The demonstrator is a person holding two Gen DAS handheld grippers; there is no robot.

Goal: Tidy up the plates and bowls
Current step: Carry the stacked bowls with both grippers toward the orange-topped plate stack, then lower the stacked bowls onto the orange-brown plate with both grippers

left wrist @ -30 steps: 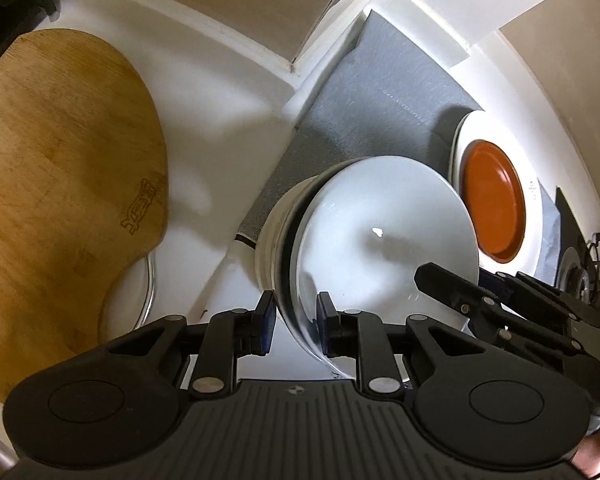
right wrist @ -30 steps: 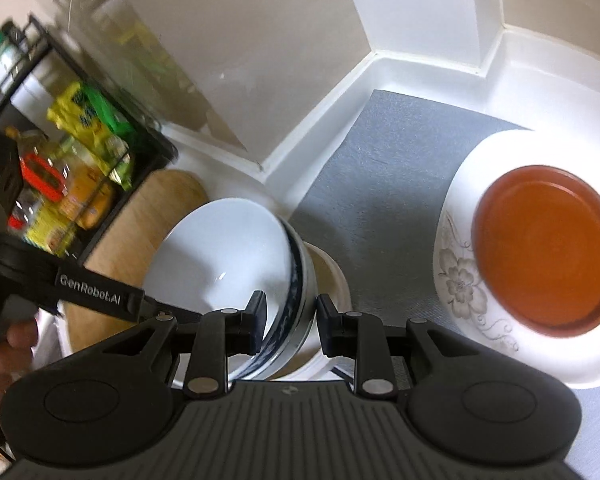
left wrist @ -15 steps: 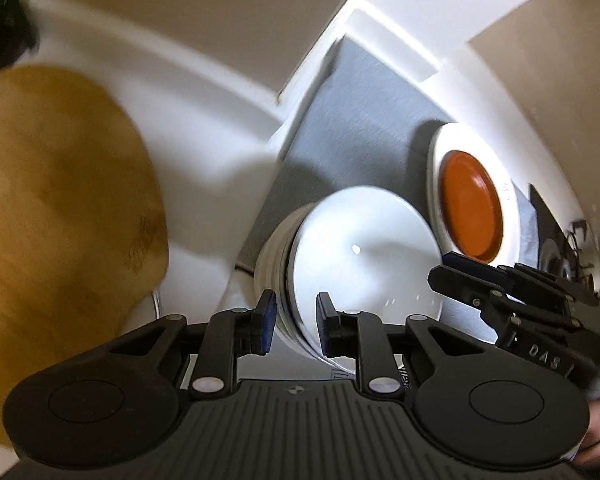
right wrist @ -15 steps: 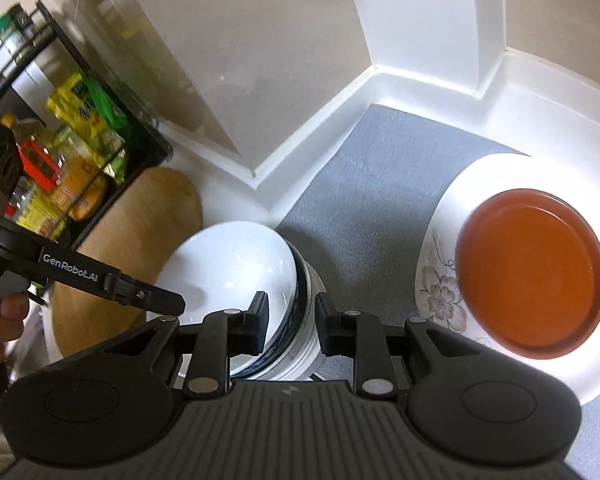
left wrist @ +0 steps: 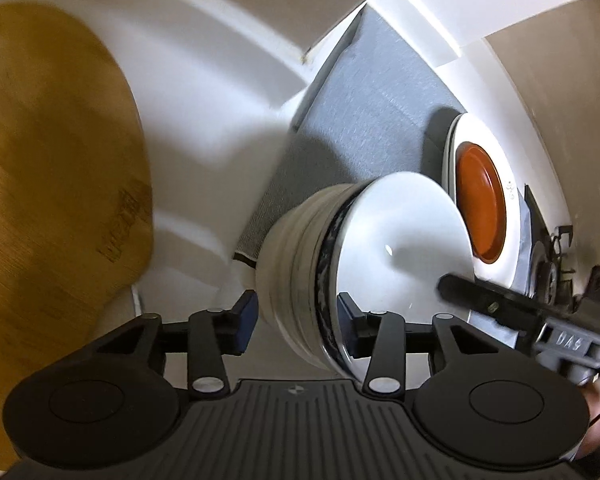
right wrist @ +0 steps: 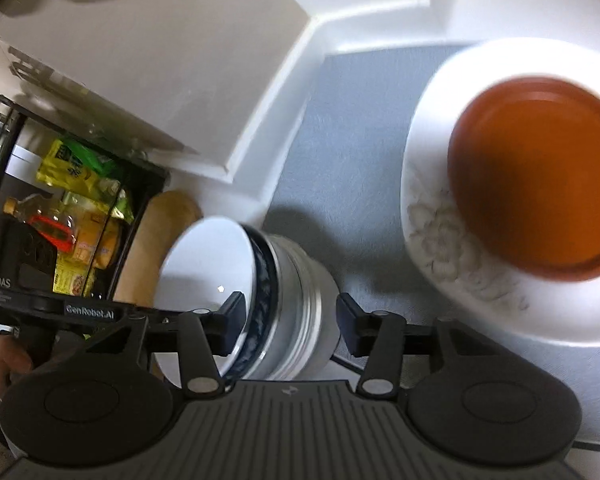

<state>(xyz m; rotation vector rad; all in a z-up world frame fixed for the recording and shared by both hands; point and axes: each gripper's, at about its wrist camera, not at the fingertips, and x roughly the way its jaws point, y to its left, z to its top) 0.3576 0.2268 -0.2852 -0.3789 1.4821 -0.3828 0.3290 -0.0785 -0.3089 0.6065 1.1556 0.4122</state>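
Note:
A stack of cream bowls [left wrist: 292, 256] stands at the near edge of the grey mat [left wrist: 372, 100], topped by a white bowl with a blue patterned rim [left wrist: 400, 232]. My left gripper [left wrist: 296, 320] straddles the stack's near rim. Its jaws are opening and the pads stand clear of the bowls. In the right wrist view my right gripper [right wrist: 290, 316] straddles the opposite rim of the same stack [right wrist: 300, 280]. One finger is inside the top bowl [right wrist: 208, 264] and the other outside, and these jaws are also opening without pressing. An orange plate [right wrist: 540, 184] lies on a white floral plate [right wrist: 460, 280].
A wooden cutting board [left wrist: 52, 160] covers the left of the counter. A black rack with oil bottles and packets [right wrist: 72, 208] stands beyond it. A stove burner [left wrist: 552, 260] sits at the far right. White walls close in behind the mat [right wrist: 340, 140].
Both grippers were shut on the top bowl's rim and came down with the stack. Now both sets of jaws have spread apart and let go.

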